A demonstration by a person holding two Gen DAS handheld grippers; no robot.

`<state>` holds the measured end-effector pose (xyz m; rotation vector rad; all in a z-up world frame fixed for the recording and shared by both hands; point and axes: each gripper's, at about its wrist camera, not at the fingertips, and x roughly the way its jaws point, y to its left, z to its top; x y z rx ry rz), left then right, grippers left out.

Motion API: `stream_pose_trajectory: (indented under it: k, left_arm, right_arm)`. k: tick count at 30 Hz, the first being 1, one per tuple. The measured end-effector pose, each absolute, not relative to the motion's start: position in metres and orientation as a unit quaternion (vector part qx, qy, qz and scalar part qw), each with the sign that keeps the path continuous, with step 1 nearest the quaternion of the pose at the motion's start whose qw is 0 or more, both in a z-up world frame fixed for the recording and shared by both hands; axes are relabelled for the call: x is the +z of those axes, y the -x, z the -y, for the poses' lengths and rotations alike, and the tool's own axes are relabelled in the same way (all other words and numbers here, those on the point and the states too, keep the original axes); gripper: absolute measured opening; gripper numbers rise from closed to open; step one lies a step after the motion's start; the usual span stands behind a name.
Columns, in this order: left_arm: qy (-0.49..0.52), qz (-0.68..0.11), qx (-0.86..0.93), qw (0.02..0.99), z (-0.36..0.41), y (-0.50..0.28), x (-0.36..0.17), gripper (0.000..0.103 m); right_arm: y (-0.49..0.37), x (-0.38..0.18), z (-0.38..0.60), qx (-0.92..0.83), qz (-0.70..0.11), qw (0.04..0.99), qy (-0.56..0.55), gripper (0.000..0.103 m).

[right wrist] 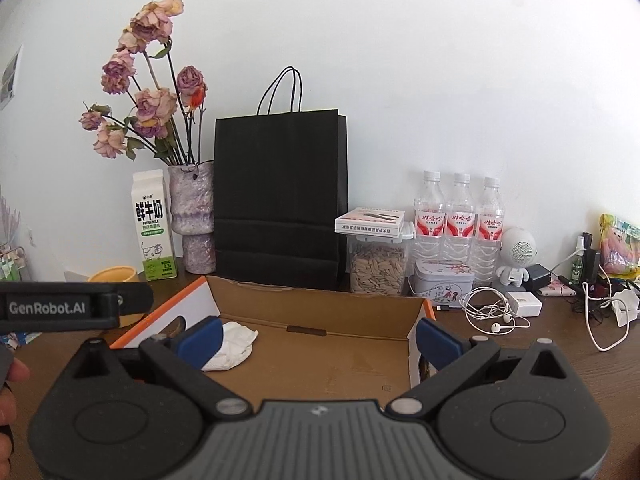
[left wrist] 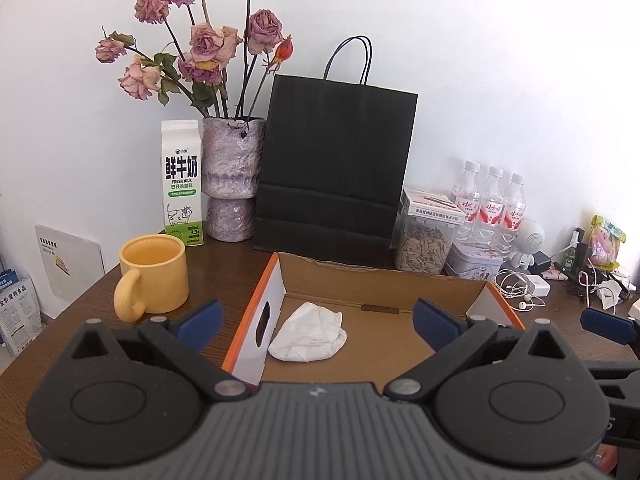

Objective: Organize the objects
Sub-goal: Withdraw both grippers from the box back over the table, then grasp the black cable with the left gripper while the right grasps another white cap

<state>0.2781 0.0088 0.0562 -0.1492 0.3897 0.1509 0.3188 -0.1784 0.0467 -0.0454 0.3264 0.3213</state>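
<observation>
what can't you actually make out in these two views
- Yellow mug: right wrist view, mostly hidden behind the left tool; its inside cannot be seen in either view.
- Black paper bag: its contents are hidden by its own walls in both views.
- Crumpled white paper: right wrist view, partly covered by a blue pad of the right tool.
- Small print on the milk carton: too small to read.

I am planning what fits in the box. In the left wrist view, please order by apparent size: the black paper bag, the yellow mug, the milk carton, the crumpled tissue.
1. Black paper bag, clearly largest.
2. Milk carton and yellow mug: they look alike in area, and the mug is nearer the camera, so I leave them unranked.
3. Crumpled tissue, smallest.
</observation>
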Motion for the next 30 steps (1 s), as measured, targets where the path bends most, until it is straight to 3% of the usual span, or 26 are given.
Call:
stream_pose_trajectory:
  k: [15, 30]
  left_arm:
    - [0.065, -0.185, 0.081, 0.977, -0.025, -0.186, 0.064, 0.103]
    - [0.049, -0.233, 0.082, 0.968, -0.048, -0.109, 0.025, 0.103]
  right_arm:
    - [-0.214, 0.059, 0.208, 0.159, -0.138, 0.977, 0.025, 0.103]
    - [-0.130, 0.021, 0.232, 0.168, -0.180, 0.968, 0.035, 0.103]
